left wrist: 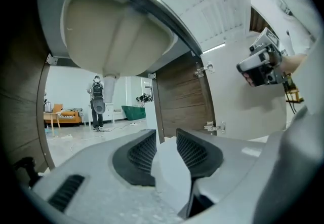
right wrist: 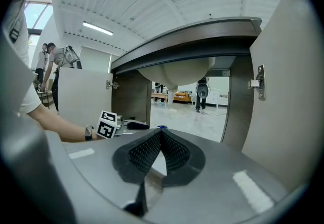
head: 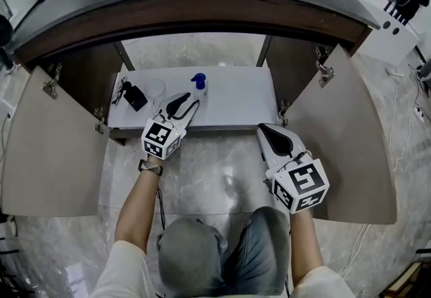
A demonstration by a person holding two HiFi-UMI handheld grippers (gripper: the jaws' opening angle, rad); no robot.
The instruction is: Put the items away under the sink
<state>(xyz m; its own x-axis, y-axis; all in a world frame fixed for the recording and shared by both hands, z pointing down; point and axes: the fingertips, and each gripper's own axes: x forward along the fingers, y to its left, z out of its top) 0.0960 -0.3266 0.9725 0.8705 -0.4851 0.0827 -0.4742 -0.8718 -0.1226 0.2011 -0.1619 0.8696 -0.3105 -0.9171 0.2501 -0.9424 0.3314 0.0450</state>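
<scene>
Your left tool (head: 188, 101) reaches level over the front edge of the white shelf (head: 236, 98) under the sink. Its jaws stand apart with nothing between them — only pale surface shows through the gap. Just beyond its tips stands the spray bottle (head: 199, 83) with a blue top, upright; whether a tip touches it you cannot tell from above. Left of it on the same shelf lie a clear round dish (head: 155, 87) and a black device (head: 135, 96) with a cord. Your right tool (head: 262, 129) hangs outside the cabinet over the floor (head: 215, 168), tips at the shelf's front edge near its right corner — jaws together and empty. Both cabinet doors (head: 47, 148) stand swung wide open
</scene>
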